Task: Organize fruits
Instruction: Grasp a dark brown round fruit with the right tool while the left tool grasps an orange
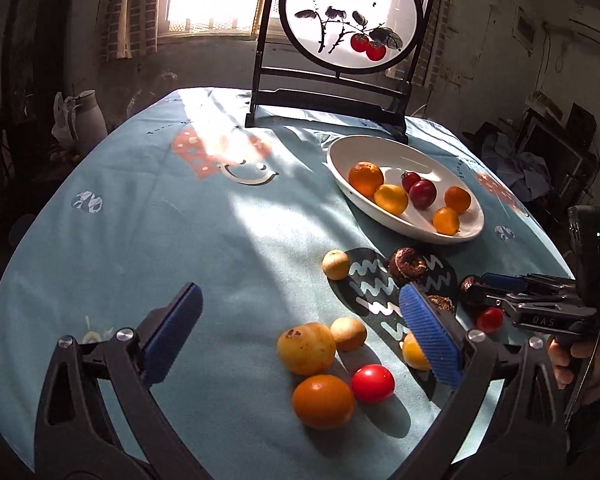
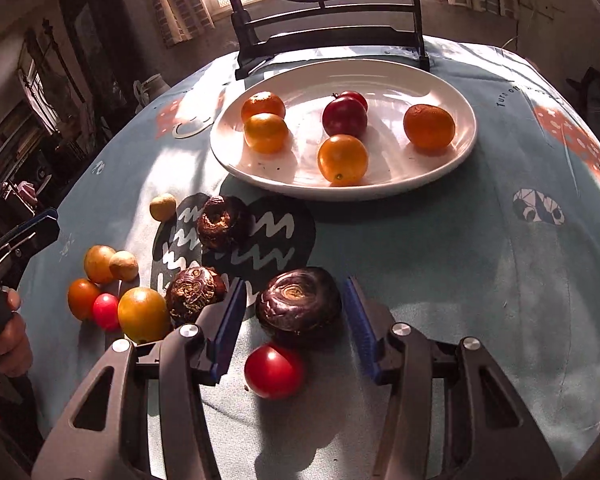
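The task looks roughly half done: six fruits already lie in the white oval plate (image 2: 460, 92) at the far side of the surface (image 2: 480, 280), namely oranges, yellow-orange ones and two dark red ones. About ten pieces remain loose on the near cloth. The right gripper (image 2: 296, 312) has its fingers spread wide on either side of a dark purple-brown fruit (image 2: 298, 306), not yet clamped on it, with a red cherry tomato (image 2: 274, 370) just nearer. Two more dark wrinkled fruits sit to the left and farther off. The left gripper (image 1: 300, 332) is likewise released and holds nothing, hovering over a cluster of yellow, orange, red and beige fruits (image 1: 324, 360) at the near left. Readable writing: "DAS" on the right gripper's body, Chinese brush characters on the round persimmon screen (image 1: 352, 12), and partial lettering, "Turn o…", printed on the cloth.
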A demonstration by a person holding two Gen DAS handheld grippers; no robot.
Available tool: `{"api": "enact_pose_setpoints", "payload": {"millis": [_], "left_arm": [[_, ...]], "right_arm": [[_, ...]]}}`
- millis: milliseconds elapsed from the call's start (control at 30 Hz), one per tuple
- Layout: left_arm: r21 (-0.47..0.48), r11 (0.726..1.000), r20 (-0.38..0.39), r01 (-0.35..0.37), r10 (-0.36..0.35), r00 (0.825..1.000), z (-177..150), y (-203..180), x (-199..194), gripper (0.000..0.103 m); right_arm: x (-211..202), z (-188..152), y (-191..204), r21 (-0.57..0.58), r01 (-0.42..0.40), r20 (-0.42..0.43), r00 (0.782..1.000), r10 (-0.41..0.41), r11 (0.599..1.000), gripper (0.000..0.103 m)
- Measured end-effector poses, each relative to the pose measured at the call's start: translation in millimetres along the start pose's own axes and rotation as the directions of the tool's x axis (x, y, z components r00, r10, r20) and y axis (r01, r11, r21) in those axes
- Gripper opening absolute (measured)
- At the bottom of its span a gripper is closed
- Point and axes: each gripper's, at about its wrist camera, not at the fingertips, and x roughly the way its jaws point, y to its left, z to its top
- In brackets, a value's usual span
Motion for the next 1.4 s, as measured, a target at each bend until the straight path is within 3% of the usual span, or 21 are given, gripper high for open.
{"api": "enact_pose_setpoints", "payload": {"millis": [300, 467, 600, 667, 833, 933, 1067, 1400], "left_arm": [[-0.03, 1.0, -0.019, -0.001, 0.0, 1.0, -2, 7, 1, 0.101], [-0.058, 0.998, -0.037, -0.003, 0.001, 0.999, -3, 14, 5, 0.101], [-0.07, 0.997, -0.047, 0.007, -0.011, 0.999, -4, 18, 5, 0.101], [-0.053, 0.998, -0.055, 0.036, -0.039, 0.998, -7, 18, 4, 0.101], [0.013, 0.989, -0.08, 0.147, -0.146, 0.986, -24, 13, -8, 0.099], [0.041, 0.984, -0.102, 0.172, -0.167, 0.981, -36, 10, -13, 0.092], [0.087, 0.984, -0.163, 0.154, -0.138, 0.977, -46, 3, -5, 0.067], [0.116, 0.985, -0.225, 0.129, -0.101, 0.969, -54, -6, 13, 0.061]], "right_arm": [[7, -3, 1, -0.007, 0.016, -0.029, 0.999, -0.016, 1.0, 0.05], [8, -3, 2, -0.024, 0.034, -0.024, 0.999, -0.034, 0.999, 0.044], [3, 0, -7, 0.046, -0.021, -0.012, 1.0, 0.022, 0.999, 0.044], [-5, 2, -14, 0.092, -0.06, 0.025, 0.998, 0.058, 0.994, 0.044], [-16, 6, -20, 0.129, -0.065, 0.069, 0.996, 0.057, 0.99, 0.044], [-19, 7, -18, 0.124, -0.073, 0.078, 0.995, 0.063, 0.99, 0.044], [-23, 7, -16, 0.12, -0.087, 0.088, 0.993, 0.076, 0.989, 0.044], [-24, 6, -17, 0.123, -0.088, 0.09, 0.993, 0.077, 0.988, 0.044]]}}
